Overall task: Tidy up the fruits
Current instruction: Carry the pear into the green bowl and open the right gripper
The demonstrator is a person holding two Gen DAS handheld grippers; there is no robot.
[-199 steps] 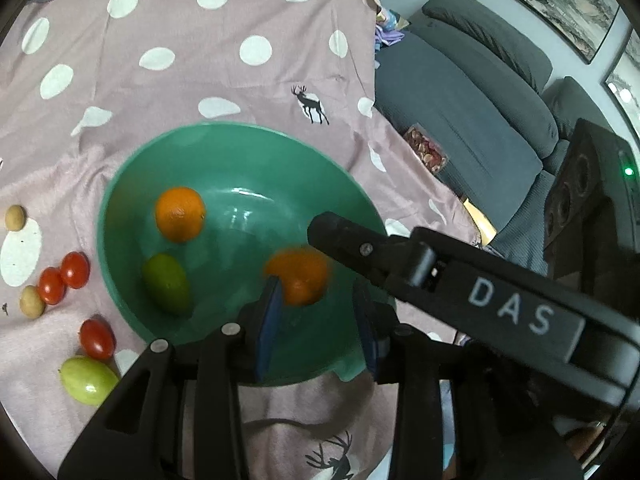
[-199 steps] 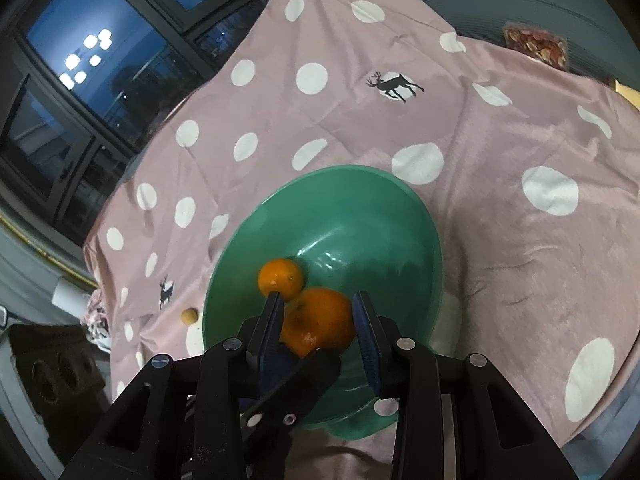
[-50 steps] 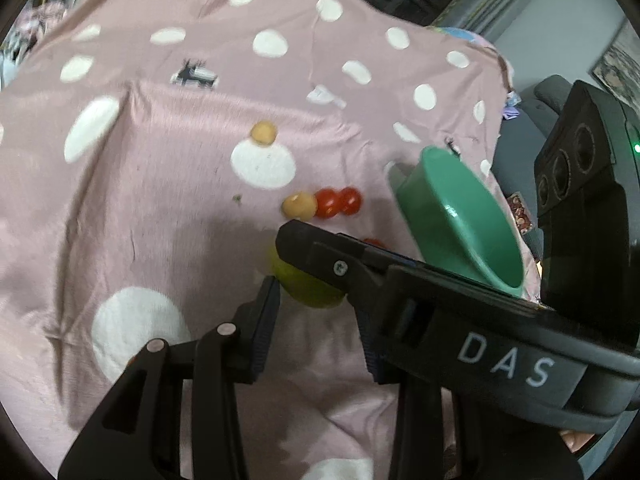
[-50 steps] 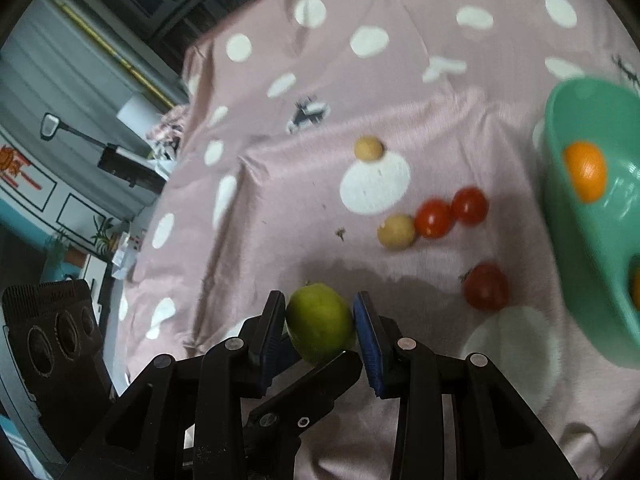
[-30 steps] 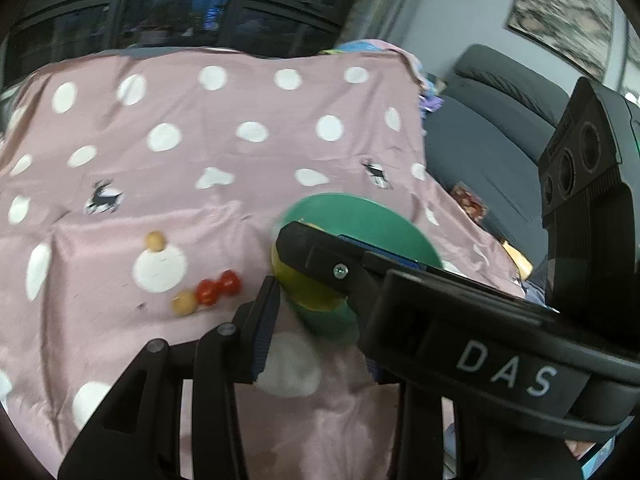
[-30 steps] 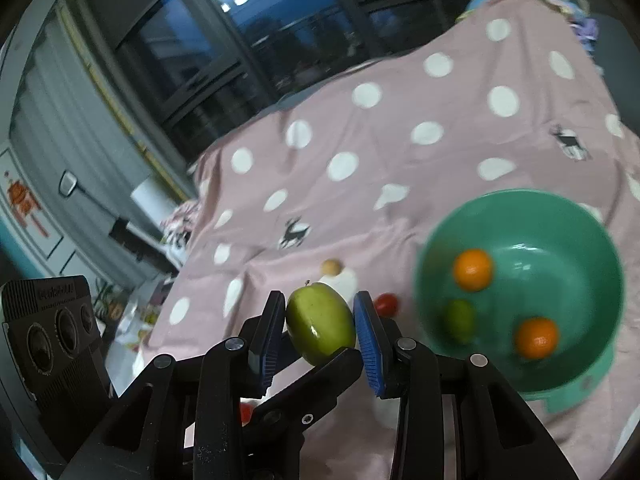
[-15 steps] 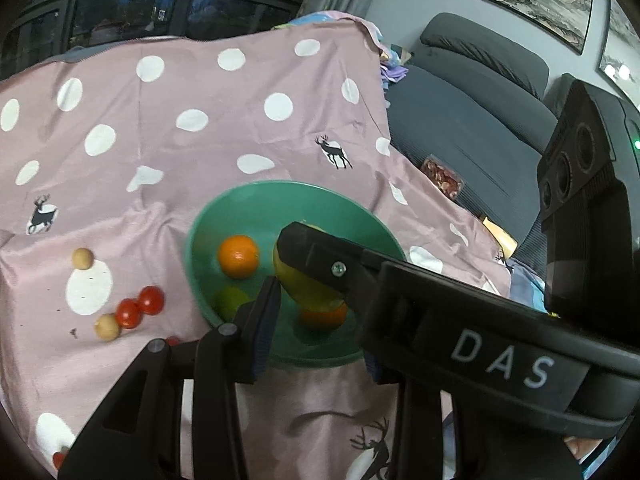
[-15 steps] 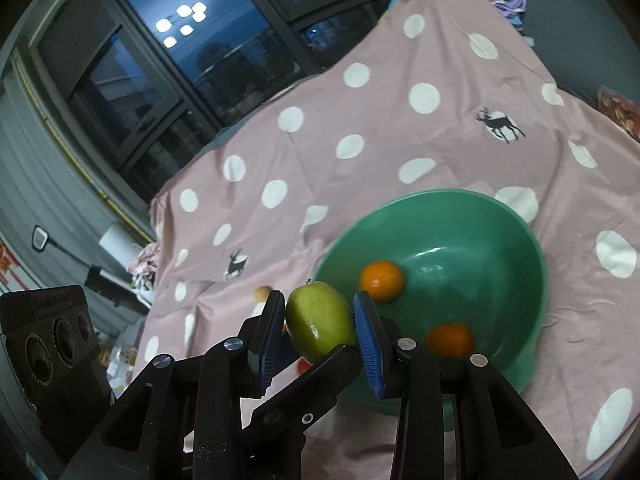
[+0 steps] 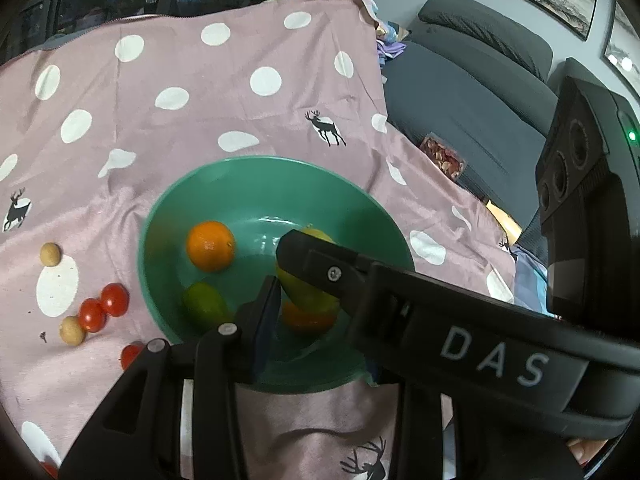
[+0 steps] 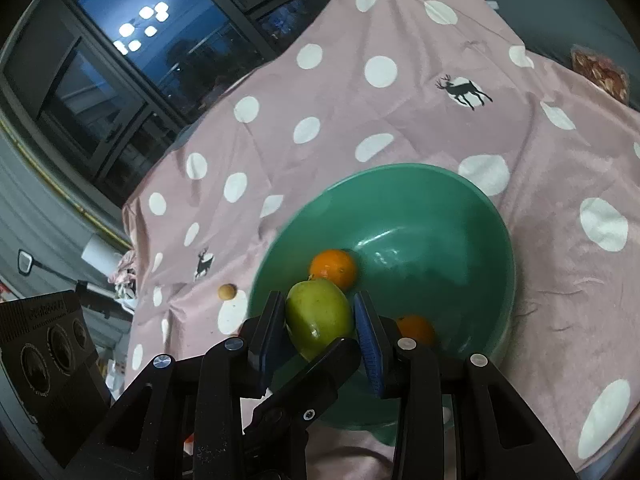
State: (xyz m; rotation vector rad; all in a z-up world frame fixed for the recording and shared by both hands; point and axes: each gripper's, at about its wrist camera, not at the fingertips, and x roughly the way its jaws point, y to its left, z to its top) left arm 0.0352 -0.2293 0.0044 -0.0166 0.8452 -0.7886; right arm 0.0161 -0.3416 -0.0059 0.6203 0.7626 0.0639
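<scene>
A green bowl (image 9: 256, 176) sits on the pink dotted cloth; it also shows in the right wrist view (image 10: 460, 200). It holds an orange (image 9: 210, 246), a small green fruit (image 9: 206, 306) and a second orange (image 9: 306, 318). My right gripper (image 10: 320, 322) is shut on a green apple (image 10: 318, 318) and holds it over the bowl's near side, above the fruit. The apple (image 9: 310, 296) sits between the fingers in the left wrist view too, where the two grippers overlap; the left gripper's (image 9: 314, 300) state is unclear.
Cherry tomatoes (image 9: 104, 308) and small tan fruits (image 9: 50, 254) lie on the cloth left of the bowl. A grey sofa (image 9: 480, 92) stands right of the table. Dark windows (image 10: 140, 40) lie beyond the table's far edge.
The grippers carried the green apple from the cloth toward the bowl; now it hangs lower over the bowl's inside, nearer the oranges.
</scene>
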